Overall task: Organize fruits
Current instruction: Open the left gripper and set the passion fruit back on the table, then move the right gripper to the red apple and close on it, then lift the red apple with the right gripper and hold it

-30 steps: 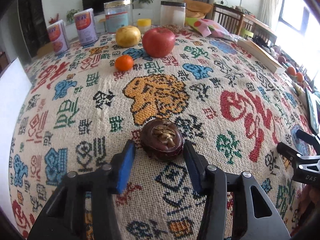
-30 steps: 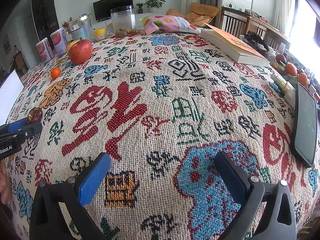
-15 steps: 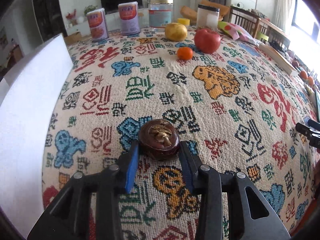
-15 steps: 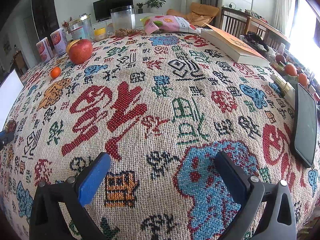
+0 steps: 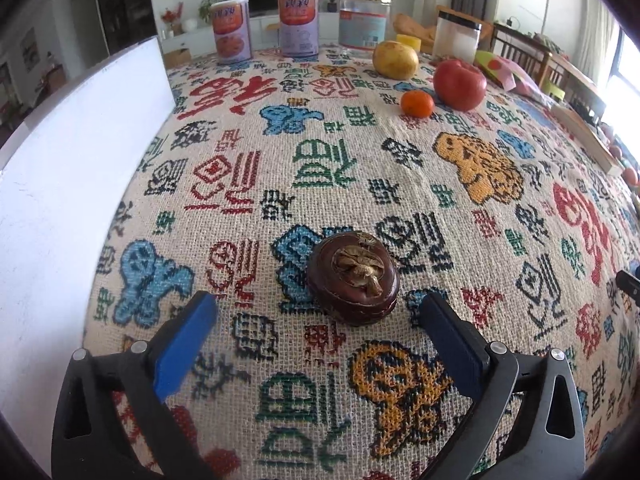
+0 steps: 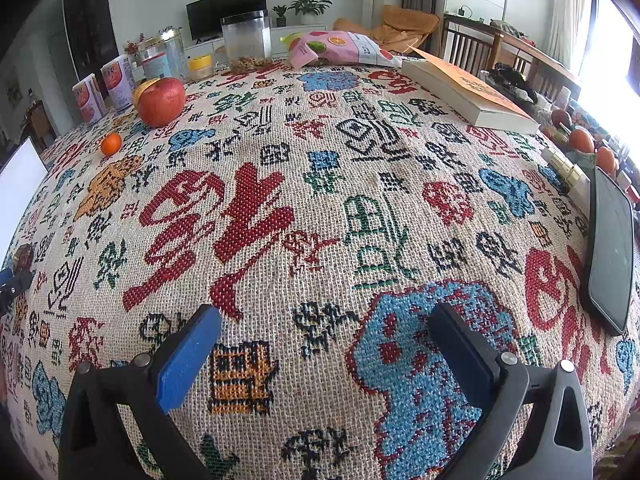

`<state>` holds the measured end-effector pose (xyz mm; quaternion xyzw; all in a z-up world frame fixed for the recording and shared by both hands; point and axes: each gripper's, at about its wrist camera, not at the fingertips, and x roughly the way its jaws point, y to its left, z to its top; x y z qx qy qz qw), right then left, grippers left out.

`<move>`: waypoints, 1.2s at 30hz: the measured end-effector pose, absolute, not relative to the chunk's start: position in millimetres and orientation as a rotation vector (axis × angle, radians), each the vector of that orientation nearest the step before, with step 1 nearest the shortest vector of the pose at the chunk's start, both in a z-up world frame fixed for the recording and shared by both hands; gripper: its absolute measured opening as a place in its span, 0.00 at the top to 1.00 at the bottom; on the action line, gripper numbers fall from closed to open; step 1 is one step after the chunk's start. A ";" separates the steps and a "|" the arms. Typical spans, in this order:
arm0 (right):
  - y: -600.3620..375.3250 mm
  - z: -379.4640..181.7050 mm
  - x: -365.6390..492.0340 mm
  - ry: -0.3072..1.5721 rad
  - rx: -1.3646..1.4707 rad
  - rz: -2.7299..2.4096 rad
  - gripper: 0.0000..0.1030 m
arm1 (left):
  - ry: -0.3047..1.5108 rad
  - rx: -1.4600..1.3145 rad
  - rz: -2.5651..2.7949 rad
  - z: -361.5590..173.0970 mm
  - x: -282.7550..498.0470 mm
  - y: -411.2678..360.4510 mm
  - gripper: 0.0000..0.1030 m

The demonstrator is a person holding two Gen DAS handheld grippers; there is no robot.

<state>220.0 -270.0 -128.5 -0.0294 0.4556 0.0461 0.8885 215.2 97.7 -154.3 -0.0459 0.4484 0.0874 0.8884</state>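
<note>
A dark purple mangosteen rests on the patterned tablecloth, just ahead of my left gripper, which is open with its jaws spread wide and not touching it. Farther back stand a red apple, a small orange and a yellow fruit. My right gripper is open and empty above the cloth. In the right wrist view the apple and the orange are at the far left, and the mangosteen shows at the left edge.
A white board lies along the left. Two cans, a glass jar and a white-filled jar line the back. A book, a snack bag and a phone are on the right.
My left gripper carried the mangosteen left toward the white board, set it on the cloth and opened wide. The right gripper has not moved.
</note>
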 end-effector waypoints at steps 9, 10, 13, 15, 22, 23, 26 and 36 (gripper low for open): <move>-224.2 -98.5 265.2 0.902 0.003 0.221 0.00 | 0.932 -0.098 0.182 -154.2 214.8 97.8 0.01; -207.0 -95.6 281.8 0.899 0.008 0.261 0.00 | 0.932 -0.098 0.182 -154.1 215.2 98.0 0.01; -161.1 -97.6 330.9 0.880 0.047 0.367 0.00 | 0.932 -0.098 0.182 -154.1 215.0 98.0 0.01; -125.9 -103.3 361.0 0.871 0.021 0.405 0.00 | 0.932 -0.098 0.182 -154.2 214.9 97.9 0.01; -44.3 -119.1 426.7 0.872 -0.114 0.403 0.03 | 0.932 -0.099 0.182 -154.1 215.2 98.6 0.01; -40.8 -121.0 432.2 0.886 -0.115 0.405 0.09 | 0.932 -0.100 0.181 -154.1 215.3 98.8 0.01; -41.8 -123.6 441.5 0.930 -0.089 0.390 0.36 | 0.932 -0.100 0.182 -154.1 215.6 98.8 0.01; -115.4 -76.3 342.3 0.890 0.018 0.427 0.36 | 0.932 -0.101 0.182 -154.2 216.3 98.6 0.01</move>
